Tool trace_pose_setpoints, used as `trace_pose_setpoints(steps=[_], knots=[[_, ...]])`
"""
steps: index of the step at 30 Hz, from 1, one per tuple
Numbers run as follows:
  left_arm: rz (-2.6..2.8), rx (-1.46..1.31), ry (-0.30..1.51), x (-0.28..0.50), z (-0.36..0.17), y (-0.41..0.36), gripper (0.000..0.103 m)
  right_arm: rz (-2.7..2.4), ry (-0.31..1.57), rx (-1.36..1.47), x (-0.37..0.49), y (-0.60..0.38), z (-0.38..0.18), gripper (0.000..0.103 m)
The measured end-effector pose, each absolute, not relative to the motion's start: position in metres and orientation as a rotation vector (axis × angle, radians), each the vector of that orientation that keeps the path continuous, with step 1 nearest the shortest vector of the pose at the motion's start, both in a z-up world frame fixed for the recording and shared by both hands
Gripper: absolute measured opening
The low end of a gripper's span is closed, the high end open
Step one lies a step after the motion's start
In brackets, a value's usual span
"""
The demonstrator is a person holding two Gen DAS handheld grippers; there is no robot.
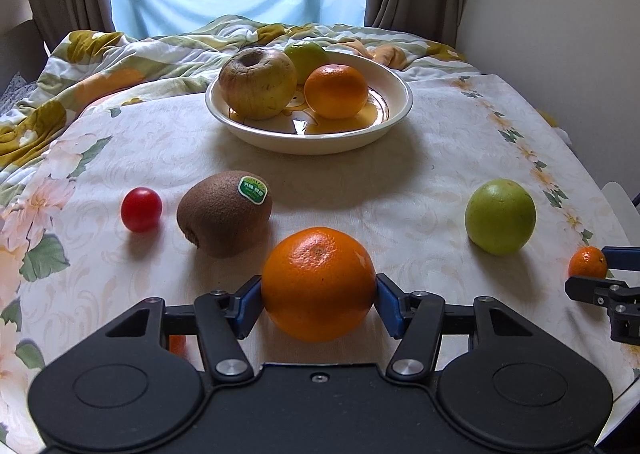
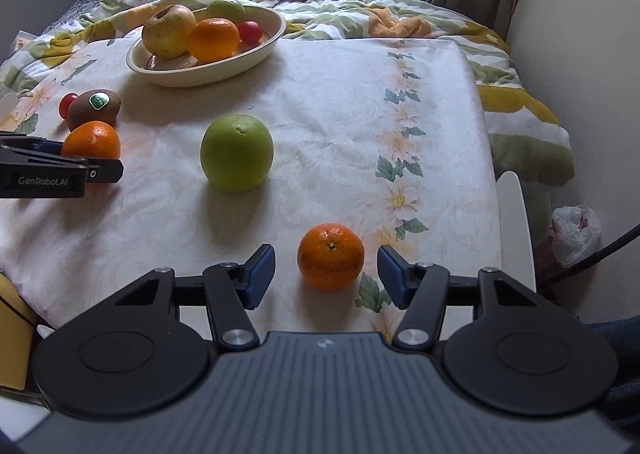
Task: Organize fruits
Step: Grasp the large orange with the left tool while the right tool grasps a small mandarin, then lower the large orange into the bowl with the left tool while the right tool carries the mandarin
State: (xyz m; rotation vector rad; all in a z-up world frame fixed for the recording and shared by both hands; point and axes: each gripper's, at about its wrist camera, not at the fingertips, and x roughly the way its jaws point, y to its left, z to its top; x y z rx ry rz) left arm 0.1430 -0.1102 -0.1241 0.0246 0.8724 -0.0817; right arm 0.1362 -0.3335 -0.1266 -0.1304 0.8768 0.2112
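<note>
Large orange [image 1: 319, 283] between, touching both left gripper [image 1: 319, 300] fingers [image 1: 249, 304].

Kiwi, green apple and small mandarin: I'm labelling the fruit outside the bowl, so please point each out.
kiwi [image 1: 224, 214]: left wrist view, on its brown skin below the sticker.
green apple [image 2: 237, 152]: right wrist view, on the middle of its front.
small mandarin [image 2: 330, 256]: right wrist view, on its peel just below the stem dimple.

A big orange [image 1: 318, 282] sits clamped in my left hand-held gripper [image 1: 318, 294]. On the tabletop lie a kiwi [image 1: 224, 212], cherry tomato [image 1: 141, 209], green apple [image 1: 500, 216] and small mandarin [image 2: 330, 256]; the bowl [image 1: 308, 138] holds more fruit.
</note>
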Motion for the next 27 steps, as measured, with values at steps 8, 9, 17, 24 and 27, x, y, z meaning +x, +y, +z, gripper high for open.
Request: trace_pose_setpoints(steps=[8,9,17,24,27], knots=[[-0.065,0.002,0.874,0.128,-0.122,-0.106,0.062,0.219,0.875,-0.155,0.141,-0.331,-0.128,0.052],[-0.063,-0.002,0.873,0.126,-0.121,-0.105,0.062,0.220,0.877,-0.157,0.141,-0.331,-0.128,0.052],[-0.035,-0.027,0.838,0.112,-0.103,-0.102,0.062,0.249,0.868,-0.149,0.138,-0.328,-0.120,0.052],[-0.006,-0.054,0.795,0.099,-0.073,-0.099,0.062,0.286,0.847,-0.143,0.136,-0.325,-0.099,0.052],[0.005,-0.064,0.781,0.097,-0.060,-0.096,0.062,0.306,0.834,-0.149,0.137,-0.321,-0.087,0.052]])
